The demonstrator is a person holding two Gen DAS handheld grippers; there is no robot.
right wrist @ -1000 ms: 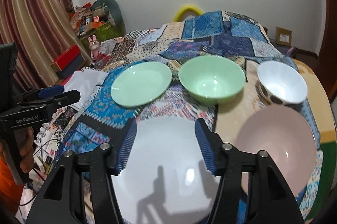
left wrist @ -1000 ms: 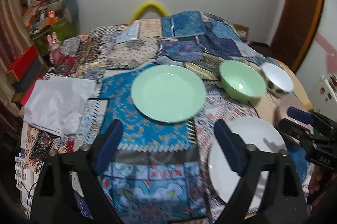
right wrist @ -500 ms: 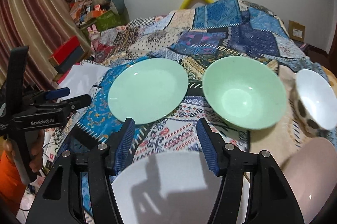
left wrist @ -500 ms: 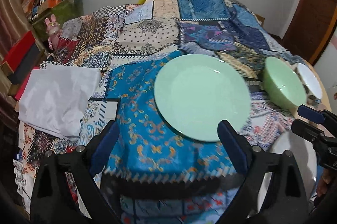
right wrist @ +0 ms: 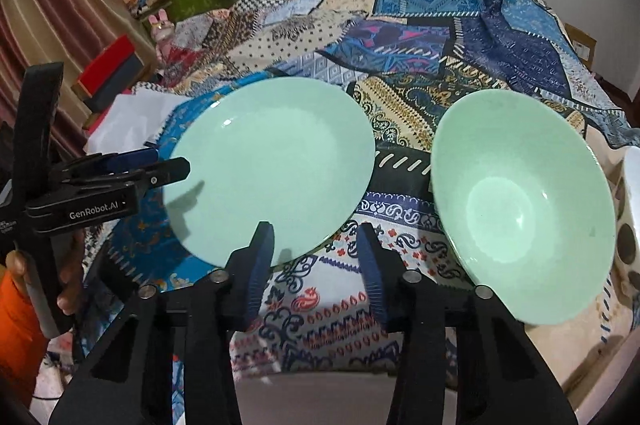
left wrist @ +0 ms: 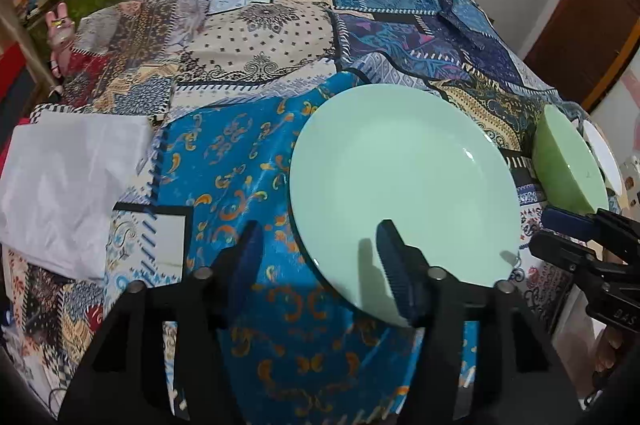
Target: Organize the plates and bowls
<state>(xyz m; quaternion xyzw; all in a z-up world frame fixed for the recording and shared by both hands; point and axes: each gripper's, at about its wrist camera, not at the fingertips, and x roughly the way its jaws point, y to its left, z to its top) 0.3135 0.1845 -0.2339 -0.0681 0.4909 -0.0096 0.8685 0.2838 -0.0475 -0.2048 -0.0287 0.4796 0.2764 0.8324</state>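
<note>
The left gripper (left wrist: 318,249) straddles the 7 o'clock rim of the round mint-green plate (left wrist: 400,181), jaws just narrowed but not pinching, apparently to lift it. The right gripper (right wrist: 316,257), jaws narrowed and empty, hovers at the plate's 5 o'clock edge, the mint-green bowl (right wrist: 520,209) at 3 o'clock.

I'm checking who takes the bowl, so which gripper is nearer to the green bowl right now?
Right. The right gripper hovers just left of the green bowl, over the cloth between it and the green plate. The left gripper straddles that plate's far edge.
</note>
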